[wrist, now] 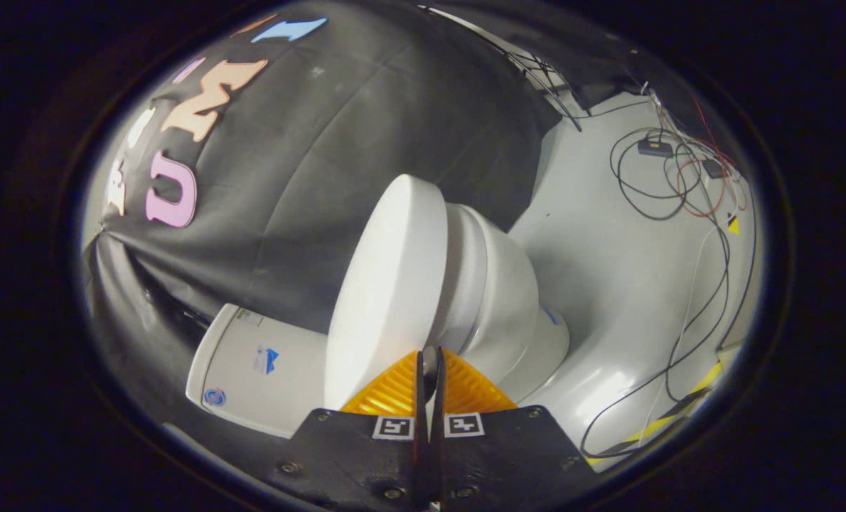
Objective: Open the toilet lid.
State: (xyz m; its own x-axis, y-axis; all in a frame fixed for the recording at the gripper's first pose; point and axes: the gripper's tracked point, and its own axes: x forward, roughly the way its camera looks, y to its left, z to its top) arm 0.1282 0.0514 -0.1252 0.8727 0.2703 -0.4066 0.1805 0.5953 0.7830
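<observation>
Scanning left to right: black cloth booth wall [366, 142] took up the left and middle background, creased, hanging down behind the toilet. Below it, toilet cistern [252, 366] showed on the near left, with small stickers on its face, too small to make out. Next over, toilet lid [387, 284] was raised clear of the seat, flat white face turned toward the cistern, its lower edge reaching down to just ahead of the fingertips. Gripper [430, 370] fingers were closed together, only a thin gap showing between them, nothing visibly clamped; tips sat right at the lid's lower edge, contact couldn't be confirmed. Two square printed markers sat on the gripper body behind the fingers. Right of the lid: seat ring and toilet bowl [501, 299], bowl tapering to its base on the pale floor [608, 284]. Far right, loose cables [679, 185] ran across the floor, black and red, with a couple of small boxes among them. Yellow-black floor tape [679, 412] sat well apart from the bowl.
</observation>
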